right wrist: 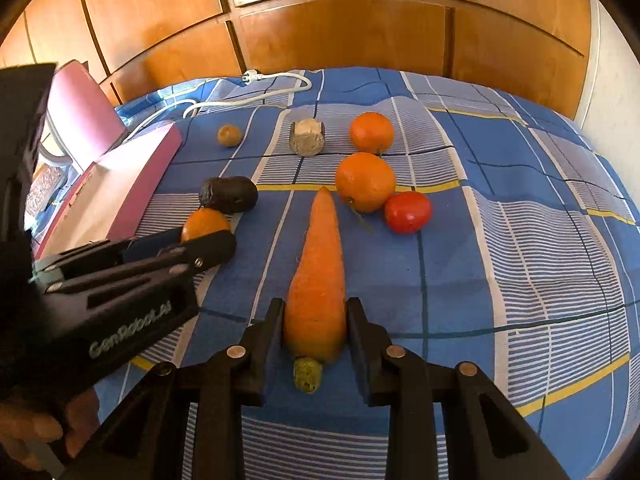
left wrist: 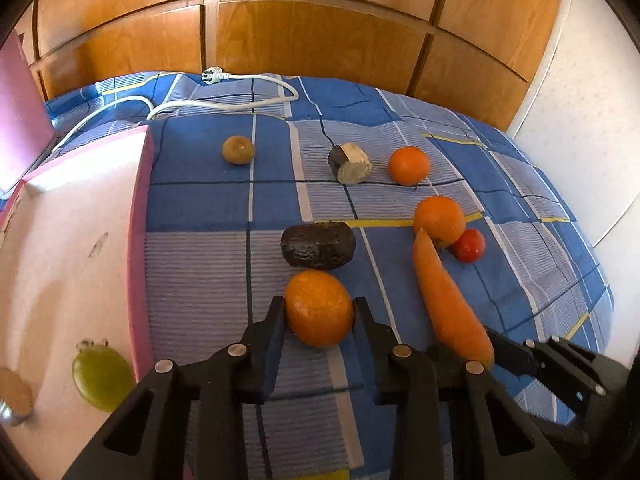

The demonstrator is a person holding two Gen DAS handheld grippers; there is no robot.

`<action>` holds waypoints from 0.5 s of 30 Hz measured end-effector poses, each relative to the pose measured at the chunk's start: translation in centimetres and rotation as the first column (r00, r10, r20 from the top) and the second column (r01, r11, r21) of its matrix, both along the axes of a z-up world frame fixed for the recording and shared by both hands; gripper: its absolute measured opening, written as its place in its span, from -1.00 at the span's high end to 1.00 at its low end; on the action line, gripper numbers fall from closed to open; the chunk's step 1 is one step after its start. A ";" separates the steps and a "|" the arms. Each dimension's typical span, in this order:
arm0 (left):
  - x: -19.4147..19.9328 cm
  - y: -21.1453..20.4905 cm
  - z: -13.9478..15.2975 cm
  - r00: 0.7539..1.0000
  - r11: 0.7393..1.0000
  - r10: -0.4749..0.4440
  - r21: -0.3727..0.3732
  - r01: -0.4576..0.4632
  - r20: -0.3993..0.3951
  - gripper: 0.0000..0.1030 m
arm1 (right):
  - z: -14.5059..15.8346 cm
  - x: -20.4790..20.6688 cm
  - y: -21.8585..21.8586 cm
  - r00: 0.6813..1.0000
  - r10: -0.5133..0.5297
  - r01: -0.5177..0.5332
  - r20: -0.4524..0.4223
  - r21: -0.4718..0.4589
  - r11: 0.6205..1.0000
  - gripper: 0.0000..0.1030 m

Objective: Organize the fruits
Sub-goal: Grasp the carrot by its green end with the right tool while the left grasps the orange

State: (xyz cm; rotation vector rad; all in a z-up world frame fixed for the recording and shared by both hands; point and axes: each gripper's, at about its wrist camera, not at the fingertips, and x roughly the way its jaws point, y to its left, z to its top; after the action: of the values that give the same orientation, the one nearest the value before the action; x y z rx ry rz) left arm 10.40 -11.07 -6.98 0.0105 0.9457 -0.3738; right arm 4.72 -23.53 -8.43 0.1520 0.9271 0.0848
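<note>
My left gripper (left wrist: 319, 306) is shut on an orange (left wrist: 319, 308), just above the blue checked bedspread; the orange also shows in the right wrist view (right wrist: 205, 224). My right gripper (right wrist: 315, 312) is shut on the thick end of a carrot (right wrist: 318, 276), which points away from me; the carrot also shows in the left wrist view (left wrist: 448, 300). Ahead lie a dark avocado (left wrist: 318, 246), two more oranges (left wrist: 439, 220) (left wrist: 409, 165), a red tomato (left wrist: 469, 245), a kiwi (left wrist: 238, 149) and a cut brown-and-pale piece (left wrist: 350, 163).
An open pink box (left wrist: 80, 264) stands at the left, holding a green fruit (left wrist: 102, 378). A white power cable (left wrist: 224, 100) lies at the back of the bed. Wooden wardrobe doors (left wrist: 320, 32) rise behind. A white wall (left wrist: 580, 120) is at the right.
</note>
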 end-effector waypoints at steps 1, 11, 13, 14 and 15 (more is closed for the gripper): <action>-0.4 0.1 0.1 1.000 1.000 0.000 -0.002 0.000 -0.001 0.37 | 0.0 0.0 0.0 1.000 0.000 0.000 0.000 -0.001 1.000 0.40; -2.1 0.9 0.2 0.999 0.999 0.030 -0.041 -0.031 -0.012 0.37 | -0.1 0.1 0.6 1.000 0.025 -0.025 -0.012 -0.053 0.998 0.38; -2.2 0.9 0.3 1.000 0.999 0.029 -0.037 -0.029 -0.008 0.37 | -0.1 0.1 0.4 1.000 0.019 -0.019 -0.009 -0.045 0.999 0.38; -2.3 0.9 0.3 1.000 0.999 0.028 -0.036 -0.028 -0.007 0.37 | -0.1 0.1 0.5 1.000 0.022 -0.022 -0.007 -0.048 0.999 0.38; -2.3 0.9 0.3 1.000 0.999 0.027 -0.037 -0.028 -0.009 0.37 | -0.1 0.0 0.6 1.000 0.028 -0.028 -0.006 -0.057 0.998 0.38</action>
State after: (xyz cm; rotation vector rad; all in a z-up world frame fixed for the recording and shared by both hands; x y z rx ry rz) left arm 8.09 -10.14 -6.69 -0.0382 0.9466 -0.3664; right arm 4.72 -22.93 -8.49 0.0867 0.9359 0.0839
